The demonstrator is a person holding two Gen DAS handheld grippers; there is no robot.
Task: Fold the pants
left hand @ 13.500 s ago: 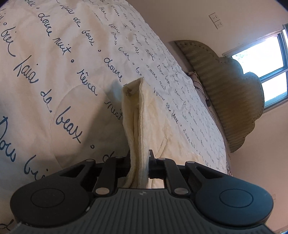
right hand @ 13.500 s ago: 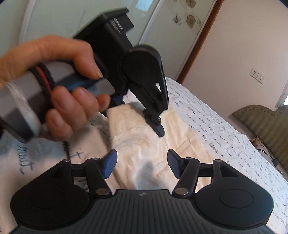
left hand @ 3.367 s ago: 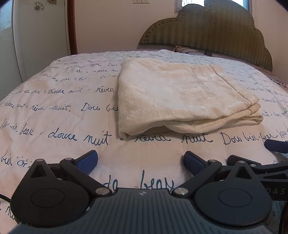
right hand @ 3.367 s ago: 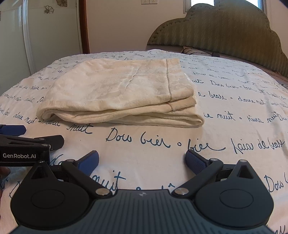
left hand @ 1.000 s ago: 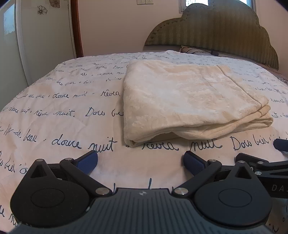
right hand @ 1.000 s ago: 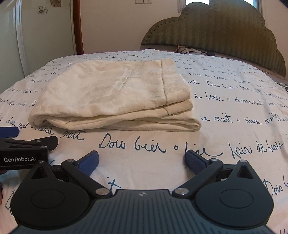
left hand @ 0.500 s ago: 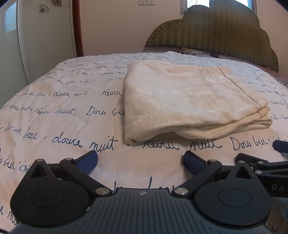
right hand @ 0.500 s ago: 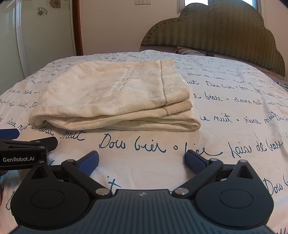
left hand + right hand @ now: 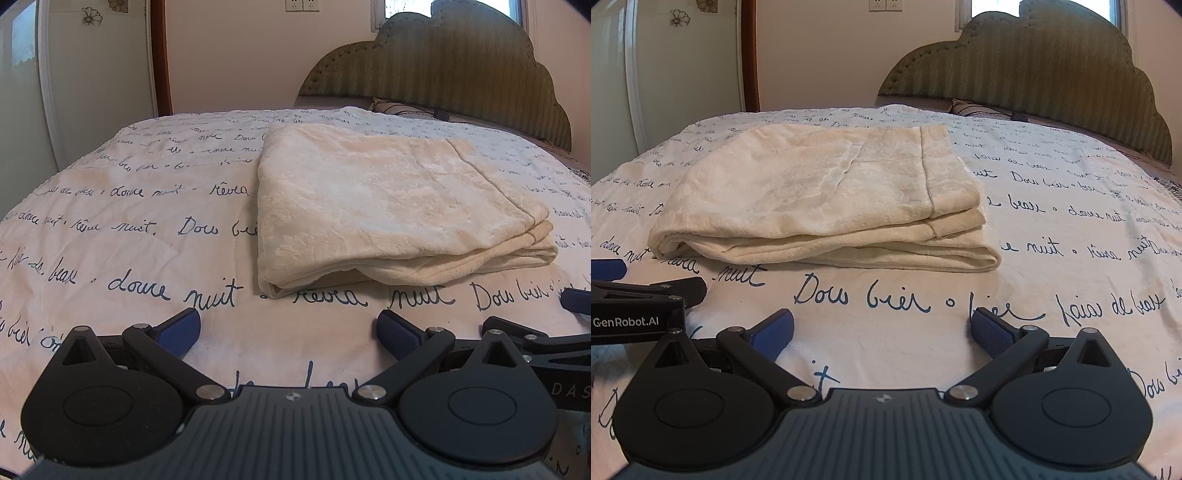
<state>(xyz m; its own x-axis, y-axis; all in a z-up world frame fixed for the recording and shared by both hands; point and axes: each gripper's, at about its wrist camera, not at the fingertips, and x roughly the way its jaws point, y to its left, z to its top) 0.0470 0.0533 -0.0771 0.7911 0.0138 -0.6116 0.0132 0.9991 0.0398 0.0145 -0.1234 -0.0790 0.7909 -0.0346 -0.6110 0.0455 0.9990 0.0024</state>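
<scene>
The cream pants [image 9: 388, 206] lie folded into a flat layered rectangle on the bed; they also show in the right wrist view [image 9: 820, 199]. My left gripper [image 9: 288, 330] is open and empty, held low over the bedspread just in front of the pants' near edge. My right gripper [image 9: 882, 328] is open and empty too, in front of the pants' right half. Each gripper shows at the edge of the other's view, the right one [image 9: 535, 336] and the left one [image 9: 639, 295].
The white bedspread [image 9: 110, 236] with blue script covers the bed. A green padded headboard [image 9: 461, 74] stands behind, with a pillow and cable [image 9: 406, 107] at its foot. A wardrobe door [image 9: 74, 74] is at the left.
Both grippers have drifted very slightly; the pants lie as they did. Earlier the left gripper held the cloth; it has since let go and both have drawn back.
</scene>
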